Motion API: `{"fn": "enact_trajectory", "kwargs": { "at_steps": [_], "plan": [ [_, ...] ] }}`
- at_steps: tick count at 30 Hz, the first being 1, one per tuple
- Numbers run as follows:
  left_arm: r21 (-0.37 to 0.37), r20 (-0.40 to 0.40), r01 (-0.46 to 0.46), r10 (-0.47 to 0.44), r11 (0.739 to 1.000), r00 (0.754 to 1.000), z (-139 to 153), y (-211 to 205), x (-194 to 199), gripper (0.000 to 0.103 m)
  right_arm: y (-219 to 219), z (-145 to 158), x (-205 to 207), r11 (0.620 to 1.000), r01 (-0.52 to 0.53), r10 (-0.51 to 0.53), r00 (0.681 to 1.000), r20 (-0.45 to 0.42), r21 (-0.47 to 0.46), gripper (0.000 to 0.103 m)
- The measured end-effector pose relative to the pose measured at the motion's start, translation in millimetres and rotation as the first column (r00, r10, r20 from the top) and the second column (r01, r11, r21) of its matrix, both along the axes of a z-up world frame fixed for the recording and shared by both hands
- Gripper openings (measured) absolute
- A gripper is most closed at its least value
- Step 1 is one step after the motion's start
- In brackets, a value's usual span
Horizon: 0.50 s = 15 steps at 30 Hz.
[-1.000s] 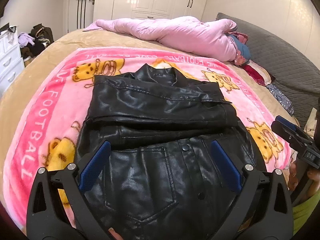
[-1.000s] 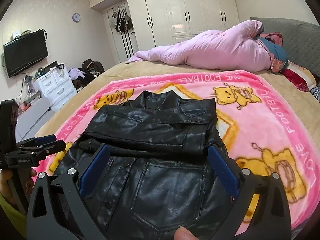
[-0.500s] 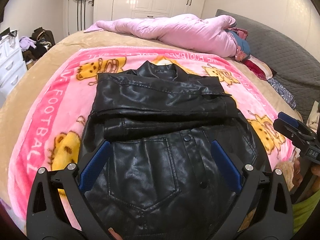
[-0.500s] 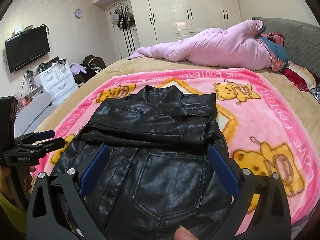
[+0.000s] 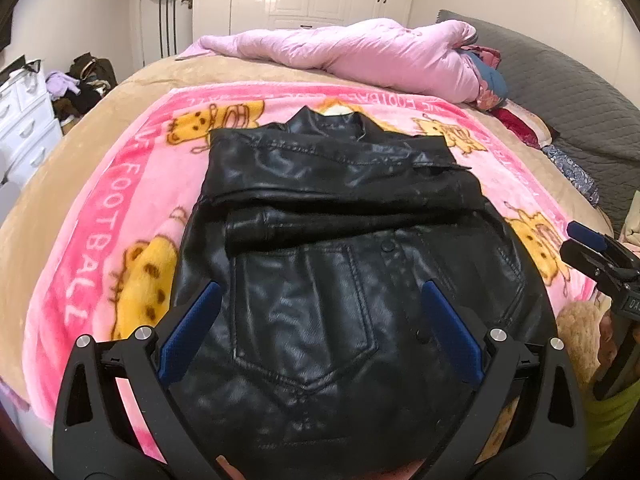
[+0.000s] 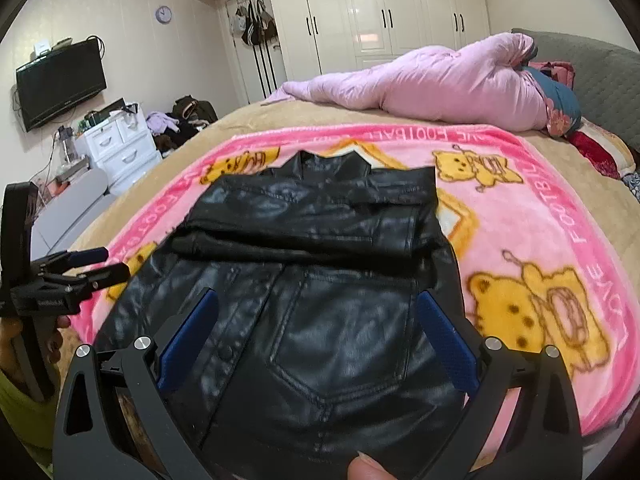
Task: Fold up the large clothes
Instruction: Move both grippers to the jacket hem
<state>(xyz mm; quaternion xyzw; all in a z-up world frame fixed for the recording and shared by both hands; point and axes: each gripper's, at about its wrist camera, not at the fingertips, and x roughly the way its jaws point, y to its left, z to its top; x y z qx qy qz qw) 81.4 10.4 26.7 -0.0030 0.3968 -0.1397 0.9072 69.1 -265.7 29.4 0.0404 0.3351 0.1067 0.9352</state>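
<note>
while the black leather jacket is spread on the pink cartoon blanket, sleeves folded across its chest and collar toward twelve o'clock, the left gripper and right gripper are held wide apart above its hem, nothing gripped.

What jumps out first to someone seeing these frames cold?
The black leather jacket, sleeves folded across its chest, lying in the middle of a loud pink cartoon-bear blanket on the bed. Both grippers, left and right, hang open over its near hem, holding nothing. Behind, a pink duvet is bunched along the far side of the bed.
</note>
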Motion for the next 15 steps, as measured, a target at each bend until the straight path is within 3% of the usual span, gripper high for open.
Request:
{"fn": "enact_trajectory", "kwargs": {
  "at_steps": [15],
  "plan": [
    [0.029, -0.09, -0.127, 0.129, 0.991, 0.988, -40, 62, -11, 0.094, -30, -52, -24, 0.997, 0.055, -0.06, 0.989, -0.137, -0.045, 0.099]
  ]
}}
